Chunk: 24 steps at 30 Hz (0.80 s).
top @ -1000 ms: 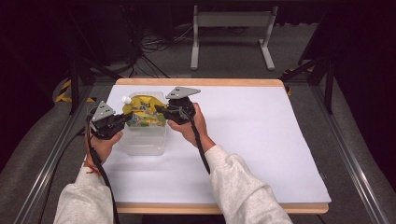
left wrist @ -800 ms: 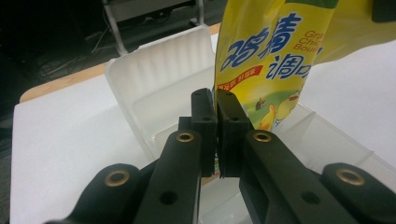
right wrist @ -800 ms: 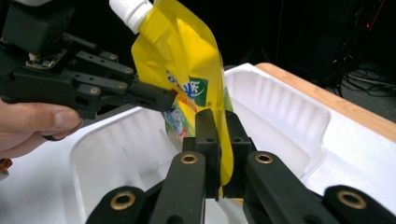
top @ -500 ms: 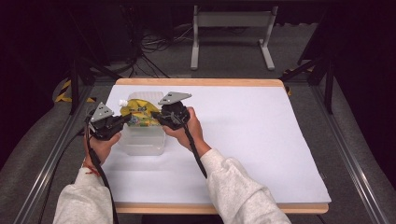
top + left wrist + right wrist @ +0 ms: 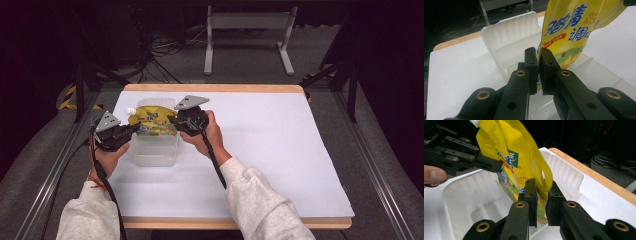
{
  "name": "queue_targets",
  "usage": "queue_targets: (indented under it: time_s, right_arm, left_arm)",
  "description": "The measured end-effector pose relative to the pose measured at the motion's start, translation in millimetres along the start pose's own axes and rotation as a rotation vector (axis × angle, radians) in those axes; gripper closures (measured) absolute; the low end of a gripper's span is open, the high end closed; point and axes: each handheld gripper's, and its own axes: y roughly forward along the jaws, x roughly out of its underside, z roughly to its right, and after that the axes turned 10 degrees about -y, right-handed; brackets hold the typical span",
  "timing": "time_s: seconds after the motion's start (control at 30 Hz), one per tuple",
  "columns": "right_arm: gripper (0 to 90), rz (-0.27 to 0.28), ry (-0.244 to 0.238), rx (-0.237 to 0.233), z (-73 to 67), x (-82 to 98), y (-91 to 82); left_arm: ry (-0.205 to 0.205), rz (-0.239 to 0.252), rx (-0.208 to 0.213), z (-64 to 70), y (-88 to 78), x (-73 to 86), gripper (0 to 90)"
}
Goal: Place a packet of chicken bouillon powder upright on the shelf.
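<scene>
The left gripper (image 5: 539, 72) has its jaws pinched nearly flat on the lower edge of a yellow spouted pouch (image 5: 571, 32), with only the thin film between the pads, so it holds the pouch by a seam or flat margin rather than by the filled belly. The right gripper (image 5: 541, 200) has its jaws a little further apart, and they bracket the opposite lower part of the same pouch (image 5: 516, 157); the film sits between them and they appear to grip it, though the contact on the far pad is partly hidden. In the high view the pouch (image 5: 150, 121) hangs between the two grippers, the left gripper (image 5: 131, 131) on one side and the right gripper (image 5: 172, 119) on the other, above the open clear plastic container (image 5: 152, 150) that stands on the white table sheet (image 5: 280, 150) near its left edge. The container's hinged lid (image 5: 564, 170) stands open behind the pouch, and its inside shows dividers. The pouch looks soft and pliable, bulging and creasing between the two holds, so it probably sags and swings if one grip lets go. Its glossy film is likely slippery, which favours the flat sealed edges or the stiffer white spout (image 5: 130, 110) at its upper end over the rounded middle. It seems moderately light. The container is thin and light too, and may slide if nudged.
</scene>
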Motion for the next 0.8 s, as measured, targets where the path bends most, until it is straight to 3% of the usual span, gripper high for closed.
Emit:
queue_targets:
  time_s: [0.27, 0.5, 0.8]
  right_arm:
    - [82.2, 0.014, -0.011, -0.001, 4.0, 4.0, -9.7]
    - [80.0, 0.044, -0.004, -0.013, 10.4, 9.8, -22.1]
    - [82.7, 0.038, -0.017, -0.017, 15.1, 16.8, -30.8]
  left_arm:
    - [-0.011, 0.028, -0.021, 3.0, -10.5, 1.2, 78.5]
    - [-0.003, 0.06, -0.073, 19.8, -23.7, 5.4, 69.5]
    - [-0.01, 0.089, -0.087, 24.9, -39.3, 10.2, 70.5]
